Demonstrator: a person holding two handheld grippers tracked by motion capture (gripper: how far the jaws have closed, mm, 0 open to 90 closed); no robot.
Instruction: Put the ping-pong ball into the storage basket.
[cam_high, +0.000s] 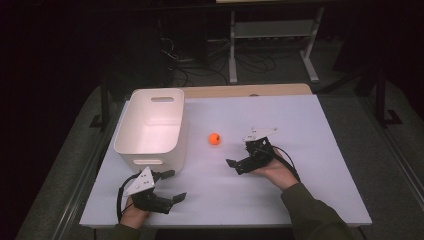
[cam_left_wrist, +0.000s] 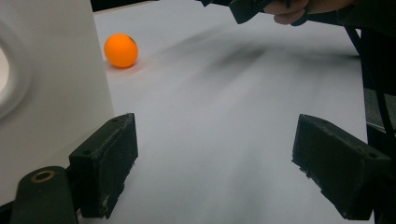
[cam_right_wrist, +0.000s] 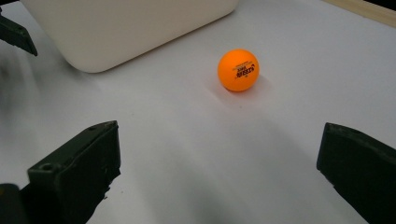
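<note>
I am lining up the right gripper (cam_high: 239, 161), jaws wide apart, on the orange ball (cam_high: 214, 139), which is sitting just beside the white bin (cam_high: 150, 145). Left gripper (cam_high: 172, 186), also spread and empty, is idling near the bin's front wall. I judge a centred, slow close is best, since the ball is likely to roll.

Cut off, blurred and unreadable parts

In the left gripper view the white bin (cam_left_wrist: 51, 79) runs off the left and top edges, with a piece of its handle hole at the left edge; the right gripper (cam_left_wrist: 247, 7) and the hand holding it are cropped by the top edge, and the tabletop mid-frame is smeared with blur. In the right gripper view the bin is cut by the top edge, and the dark print on the orange ball (cam_right_wrist: 238, 70) is too small to read. In the high view the person's sleeve (cam_high: 315, 215) leaves the frame at the bottom.
</note>
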